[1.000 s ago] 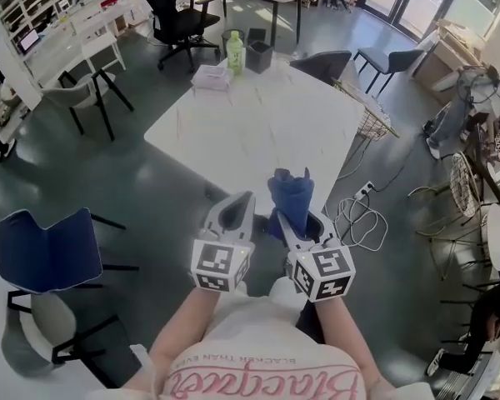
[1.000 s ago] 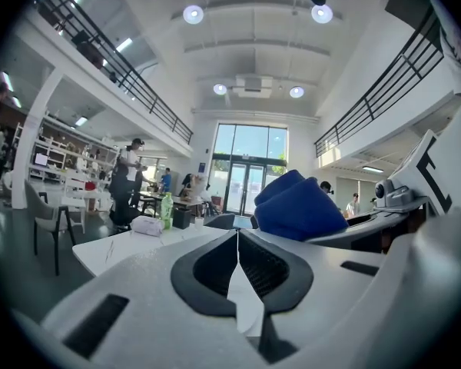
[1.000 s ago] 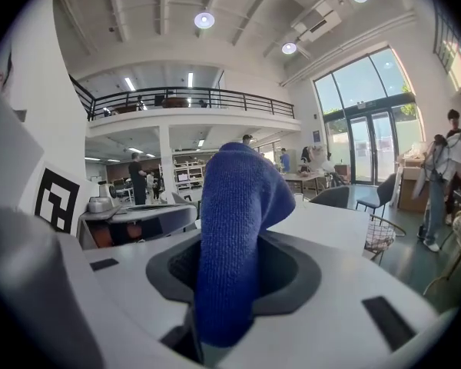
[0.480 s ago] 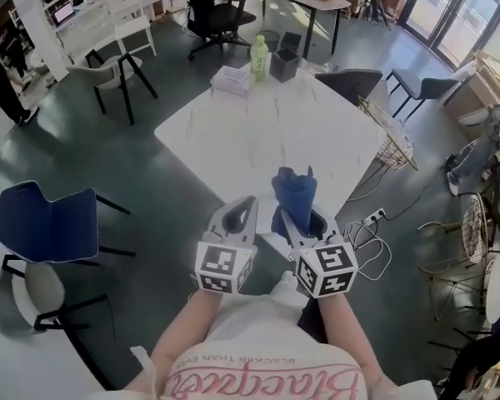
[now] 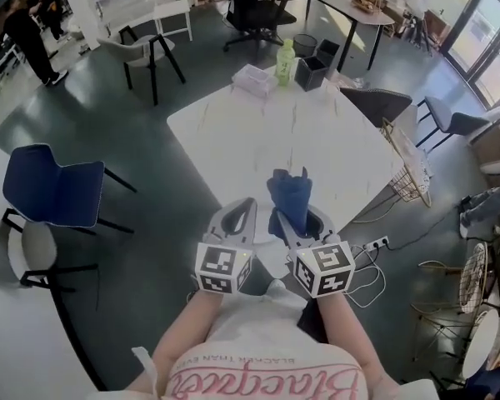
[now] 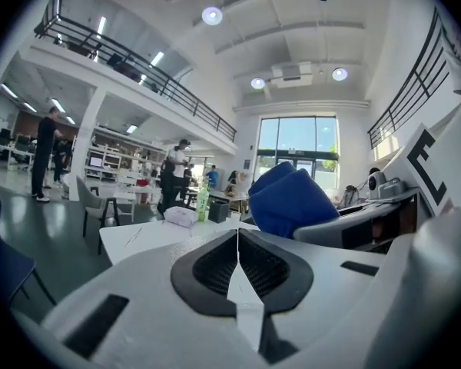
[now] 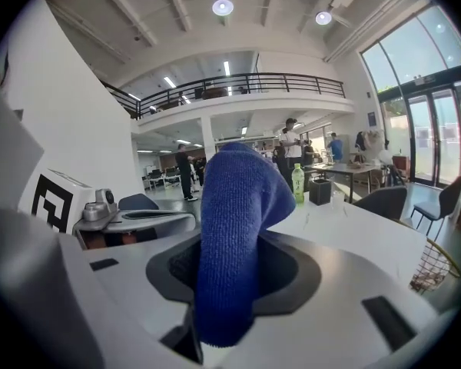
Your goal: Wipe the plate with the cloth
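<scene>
At the far left of the head view a blue chair [image 5: 54, 194] stands on the dark floor, well apart from the white table [image 5: 233, 152]. The person stands at the table's near corner with both forearms stretched forward, a gripper in each hand, the two grippers side by side and close together.

The left gripper [image 5: 247, 202] points at the table's near edge. In the left gripper view its jaws [image 6: 237, 237] meet along a thin seam, pressed together with nothing between them.

Just to its right, the right gripper [image 5: 298, 222] is clamped on the blue cloth [image 5: 290, 197]. The cloth stands up out of the jaws in a bunched fold and hangs over the table's near corner. In the right gripper view the cloth [image 7: 234, 206] fills the gap between the dark pads, its lower end pinched at the gripper [image 7: 232, 271] and its rounded top leaning to the right.

On the far end of the table, well apart from the grippers, sit what looks like a pack of tissues [image 5: 254, 80], then a green bottle [image 5: 285, 61] and a black box [image 5: 312, 73] just beside it. A grey chair [image 5: 375, 104] stands at the table's right side. Further right a wire basket [image 5: 408, 173] hangs at the table's edge, and a white cable [image 5: 368, 252] lies looped on the floor near the right gripper.
</scene>
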`<state>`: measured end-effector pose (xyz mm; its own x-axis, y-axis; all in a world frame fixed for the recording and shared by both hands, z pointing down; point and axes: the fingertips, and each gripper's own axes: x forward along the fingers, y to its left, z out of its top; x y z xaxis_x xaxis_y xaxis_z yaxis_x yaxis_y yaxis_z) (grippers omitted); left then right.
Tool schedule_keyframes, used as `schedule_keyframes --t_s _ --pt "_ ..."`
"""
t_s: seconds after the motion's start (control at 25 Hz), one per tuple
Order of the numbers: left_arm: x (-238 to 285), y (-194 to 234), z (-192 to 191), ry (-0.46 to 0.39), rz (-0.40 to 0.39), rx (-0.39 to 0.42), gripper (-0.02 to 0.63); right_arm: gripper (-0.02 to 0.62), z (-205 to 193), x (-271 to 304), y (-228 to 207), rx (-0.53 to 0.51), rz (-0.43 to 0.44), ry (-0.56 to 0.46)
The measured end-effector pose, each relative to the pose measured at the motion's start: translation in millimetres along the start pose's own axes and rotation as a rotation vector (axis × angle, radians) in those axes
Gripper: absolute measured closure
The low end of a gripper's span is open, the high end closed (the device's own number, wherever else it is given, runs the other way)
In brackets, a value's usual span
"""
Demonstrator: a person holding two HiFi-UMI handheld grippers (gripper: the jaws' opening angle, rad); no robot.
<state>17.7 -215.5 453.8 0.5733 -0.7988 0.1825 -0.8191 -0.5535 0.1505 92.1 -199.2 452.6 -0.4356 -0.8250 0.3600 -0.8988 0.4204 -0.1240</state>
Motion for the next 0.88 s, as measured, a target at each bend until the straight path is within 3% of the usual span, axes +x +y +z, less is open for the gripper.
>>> schedule_keyframes --t_s 0.6,0.68,0.88 --pt "-24 -22 -35 0.041 0.237 -0.106 0.603 0.454 -36 -19 0 -0.029 0.228 0.108" --pt "-26 -26 -43 0.056 0.240 -0.121 0.603 0.454 -46 -22 0 -0.015 0.242 0.126" --pt "-28 -43 -70 0.135 0.161 -0.204 0.603 0.454 -69 -33 3 0.026 0.259 0.168"
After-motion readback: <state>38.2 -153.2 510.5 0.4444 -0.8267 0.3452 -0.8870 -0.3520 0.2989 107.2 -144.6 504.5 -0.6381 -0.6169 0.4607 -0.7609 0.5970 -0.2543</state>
